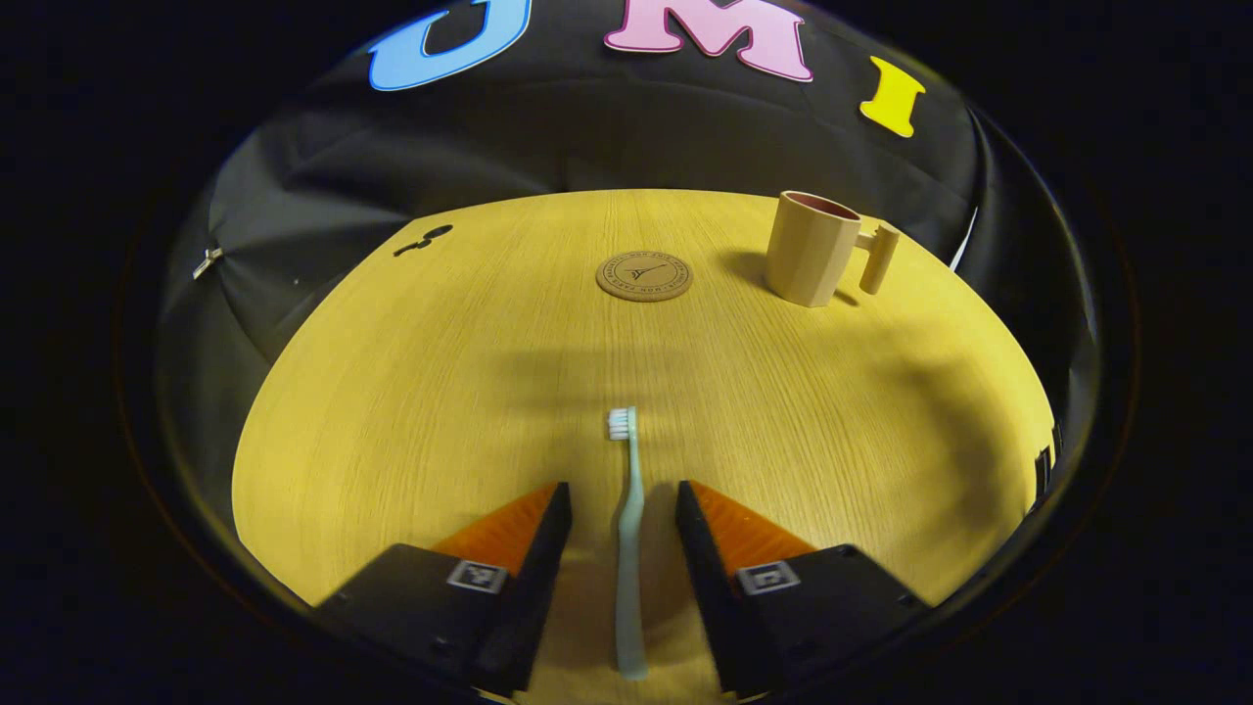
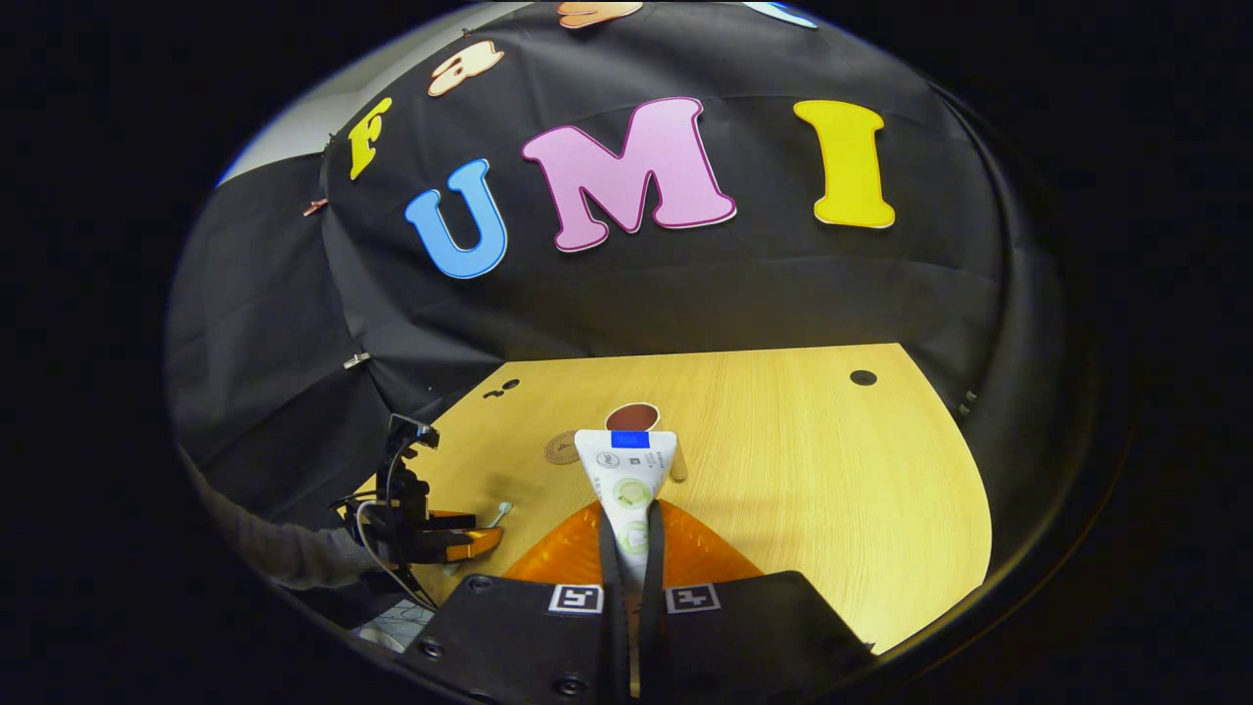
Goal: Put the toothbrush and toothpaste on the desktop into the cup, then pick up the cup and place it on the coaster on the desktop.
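1. In the left gripper view, our left gripper (image 1: 624, 509) stands wide open, low over the pale wooden desktop (image 1: 392, 411), holding nothing.
2. The pale blue-green toothbrush with white bristles (image 1: 628, 529) lies flat on the desktop between our two fingers, apart from both, bristle end pointing away from us.
3. Farther off, the round brown cork coaster (image 1: 644, 276) lies near the far edge, bare on top.
4. To its right stands the beige plastic cup with a peg-shaped side handle (image 1: 811, 249), upright and well apart from the coaster.
5. In the right gripper view, our right gripper (image 2: 631, 543) is closed on the white toothpaste tube with a blue band (image 2: 627, 470), both fingers pressing its lower part, the tube raised above the desktop.
6. Just behind the tube's top we see the cup's dark opening (image 2: 631, 416), with the coaster (image 2: 562, 447) to its left.
7. At lower left, the left gripper (image 2: 460, 540) hangs low beside the toothbrush head (image 2: 502, 510), held at the end of a grey sleeve (image 2: 284, 553).
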`<state>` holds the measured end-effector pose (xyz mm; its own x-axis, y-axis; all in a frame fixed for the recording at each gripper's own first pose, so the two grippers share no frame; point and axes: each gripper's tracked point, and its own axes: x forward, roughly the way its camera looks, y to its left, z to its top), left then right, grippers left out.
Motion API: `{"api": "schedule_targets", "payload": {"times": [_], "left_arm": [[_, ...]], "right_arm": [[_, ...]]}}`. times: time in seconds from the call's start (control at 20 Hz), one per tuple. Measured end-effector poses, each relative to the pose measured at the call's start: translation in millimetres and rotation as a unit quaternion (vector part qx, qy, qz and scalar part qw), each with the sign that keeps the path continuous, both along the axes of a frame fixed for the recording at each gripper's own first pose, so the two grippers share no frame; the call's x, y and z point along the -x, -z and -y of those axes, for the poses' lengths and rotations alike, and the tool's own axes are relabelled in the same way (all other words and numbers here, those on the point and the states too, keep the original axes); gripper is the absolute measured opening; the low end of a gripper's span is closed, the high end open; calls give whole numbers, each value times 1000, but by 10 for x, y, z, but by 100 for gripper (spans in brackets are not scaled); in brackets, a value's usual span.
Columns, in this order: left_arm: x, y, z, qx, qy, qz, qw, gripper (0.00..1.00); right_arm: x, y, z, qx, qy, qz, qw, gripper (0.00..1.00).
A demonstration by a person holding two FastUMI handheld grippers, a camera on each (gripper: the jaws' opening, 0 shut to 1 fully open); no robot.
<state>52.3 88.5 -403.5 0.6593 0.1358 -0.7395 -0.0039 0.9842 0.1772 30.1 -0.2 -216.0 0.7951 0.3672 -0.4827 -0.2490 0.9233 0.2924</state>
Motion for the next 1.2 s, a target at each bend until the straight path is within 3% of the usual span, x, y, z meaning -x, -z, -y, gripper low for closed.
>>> {"api": "schedule_targets", "payload": {"times": [0.15, 0.3, 0.45, 0.6, 0.9, 1.2], "left_arm": [[31, 4, 35, -35, 24, -4, 999, 17], [26, 36, 70, -63, 25, -17, 998, 14], [-1, 14, 82, -32, 11, -35, 999, 7], [0, -33, 139, 7, 5, -35, 999, 6], [-104, -633, 392, 49, 12, 39, 998, 6], [-165, -1491, 728, 96, 26, 126, 987, 6]], "right_arm": [[-33, 44, 37, -7, 5, -7, 1000, 8], [-62, 68, 92, -9, 10, -10, 1000, 8], [-66, 80, 119, -10, 11, -11, 1000, 8], [-83, 68, 98, -15, 10, -11, 1000, 8], [-132, -56, 8, -24, 3, -2, 1000, 8], [-231, -228, -172, -42, -5, 12, 999, 8]]}}
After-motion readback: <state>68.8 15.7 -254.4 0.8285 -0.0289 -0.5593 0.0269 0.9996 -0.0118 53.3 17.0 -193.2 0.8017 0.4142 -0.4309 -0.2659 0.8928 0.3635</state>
